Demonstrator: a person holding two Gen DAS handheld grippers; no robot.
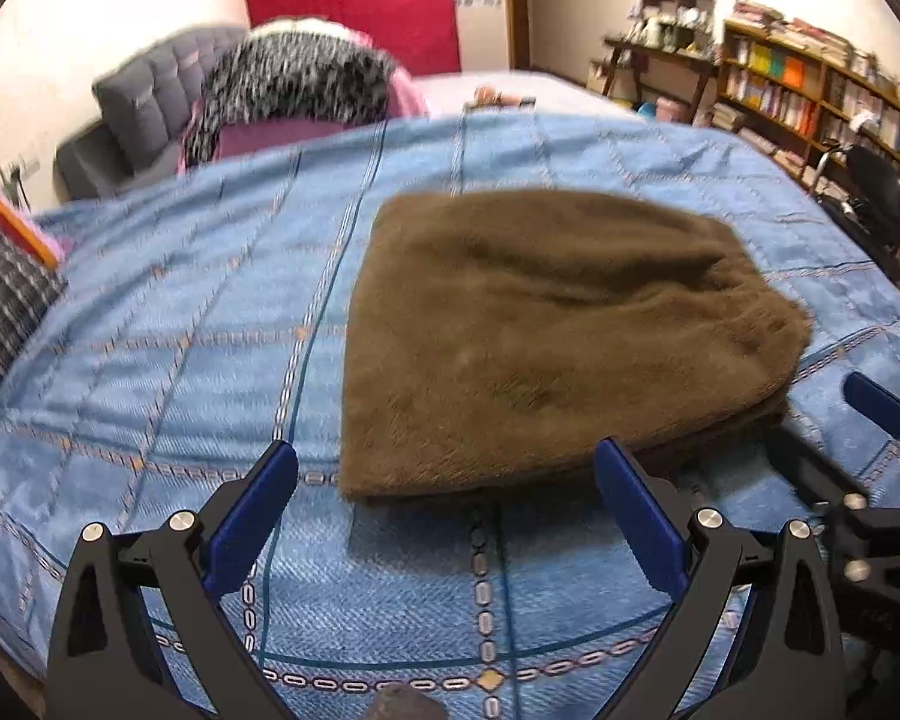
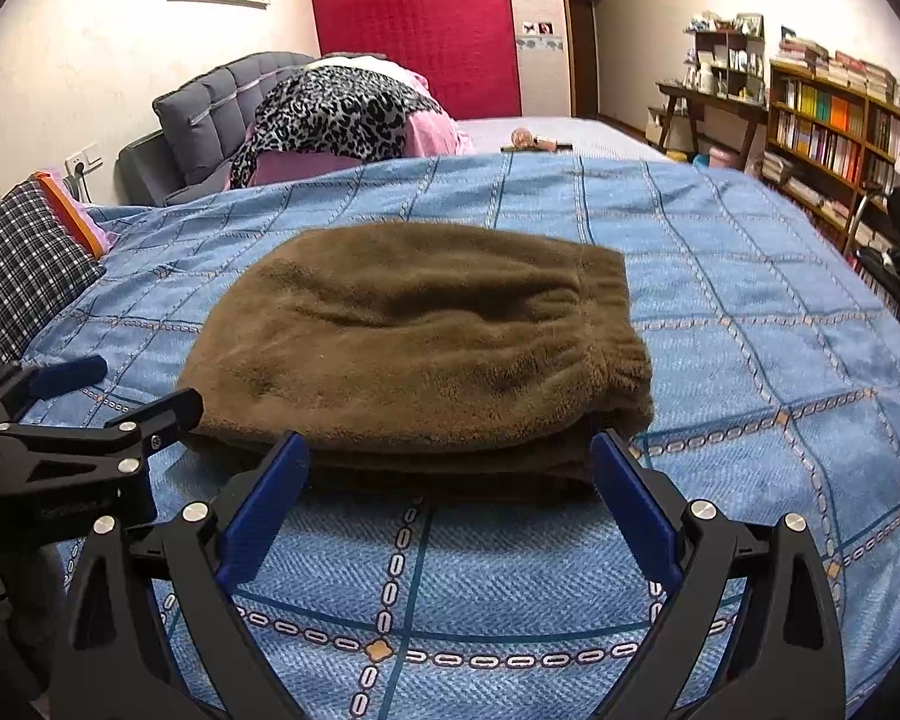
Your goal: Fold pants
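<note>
Both tools hang released and empty: the left tool [image 1: 447,504] with its blue-padded jaws spread wide just short of the near edge of the brown fleece pants [image 1: 558,336], the right tool [image 2: 450,495] likewise spread at the bundle's near edge. The pants lie as a compact stack of several layers, elastic waistband on the right, so the folding looks essentially finished; at most a tidying touch remains. They rest on a blue quilted bedspread [image 2: 750,312] on a bed, with a grey tufted headboard [image 2: 222,102], a leopard-print throw [image 2: 336,114] and crowded wooden bookshelves [image 2: 834,120] beyond.

Brown fleece pants [image 2: 414,342]: folded into a compact layered stack, laid flat on the blue plaid quilt [image 2: 750,312], elastic waistband bunched rightward.
</note>
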